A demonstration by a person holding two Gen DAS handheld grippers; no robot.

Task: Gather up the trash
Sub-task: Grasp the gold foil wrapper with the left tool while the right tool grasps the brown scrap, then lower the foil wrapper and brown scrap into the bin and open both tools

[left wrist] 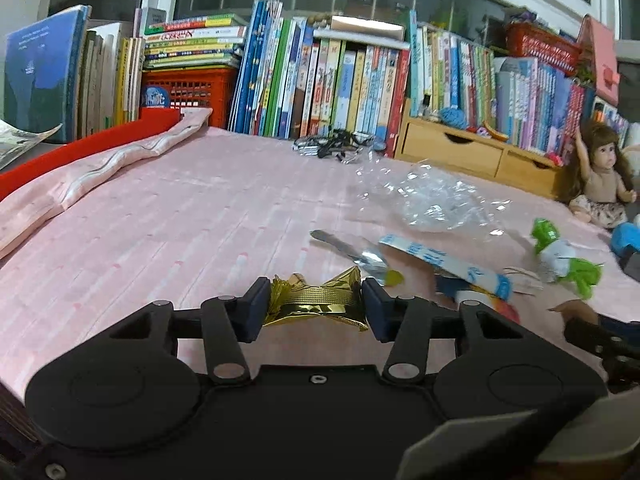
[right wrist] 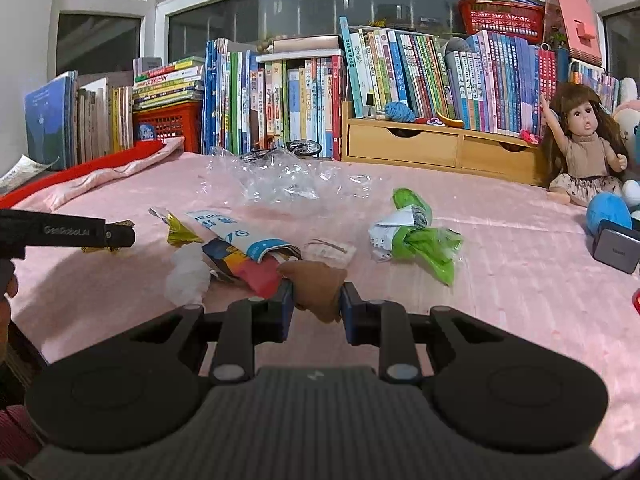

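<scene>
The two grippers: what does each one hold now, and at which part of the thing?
The left gripper holds a gold foil wrapper, pads at its two ends. The right gripper holds a crumpled brown paper piece, pinched across its lower part.

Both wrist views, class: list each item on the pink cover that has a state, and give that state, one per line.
left gripper: shut on gold wrapper
right gripper: shut on brown scrap
green wrapper: crumpled, lying loose
clear plastic bag: crumpled, lying loose
wooden drawers: closed

Glossy gold foil wrapper (left wrist: 316,302); matt pink cloth cover (left wrist: 180,220); crinkly clear plastic (left wrist: 436,200), probably film.
</scene>
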